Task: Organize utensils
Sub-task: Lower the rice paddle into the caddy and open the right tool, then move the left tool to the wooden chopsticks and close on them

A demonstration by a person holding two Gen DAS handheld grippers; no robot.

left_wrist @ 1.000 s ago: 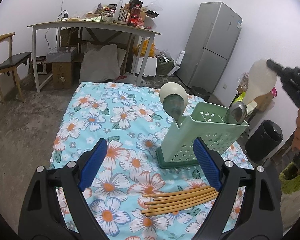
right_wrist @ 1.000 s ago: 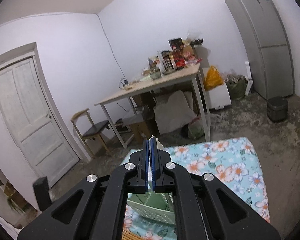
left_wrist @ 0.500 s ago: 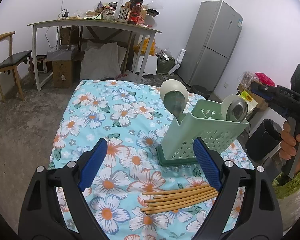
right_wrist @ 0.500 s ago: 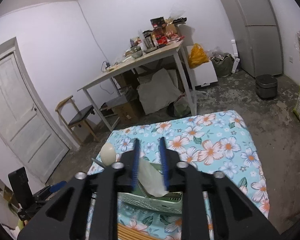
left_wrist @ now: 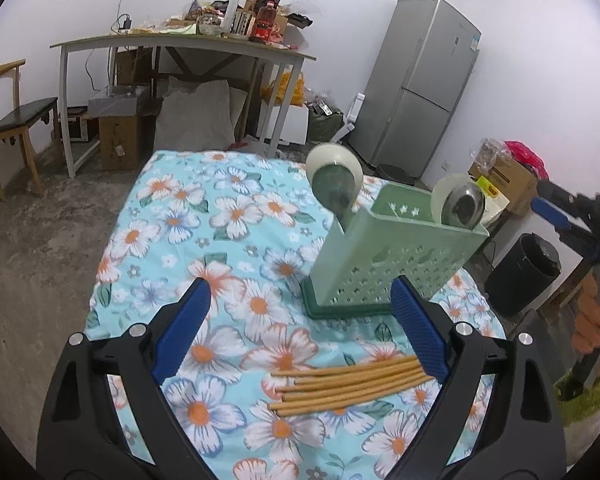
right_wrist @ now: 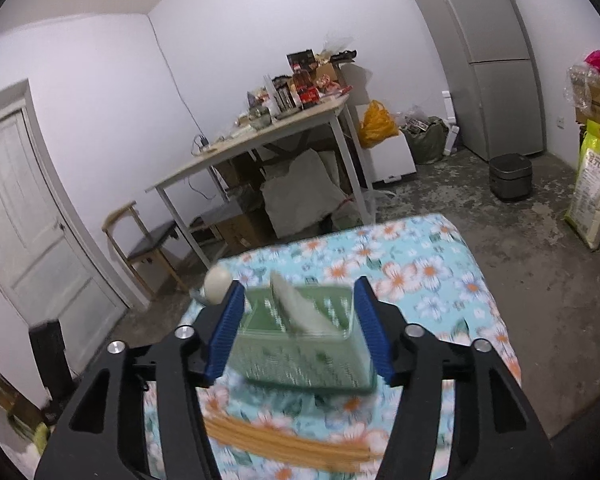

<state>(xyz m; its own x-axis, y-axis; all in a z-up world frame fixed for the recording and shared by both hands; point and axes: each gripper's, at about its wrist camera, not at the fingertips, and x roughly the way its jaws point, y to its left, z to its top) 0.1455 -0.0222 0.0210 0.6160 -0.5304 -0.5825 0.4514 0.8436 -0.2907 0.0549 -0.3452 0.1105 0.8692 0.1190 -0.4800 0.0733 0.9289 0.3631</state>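
Opening, the right claw frames the green holder — pale spoon standing inside, ungripped.

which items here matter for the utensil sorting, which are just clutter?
Job items:
- green utensil holder
- two spoons standing in it
- chopsticks lying on the floral cloth

Lying about:
- fridge
- cluttered table
- chair
- black bin
- rice bag

Black gripper frames, blue ribbed pads, silver screws.
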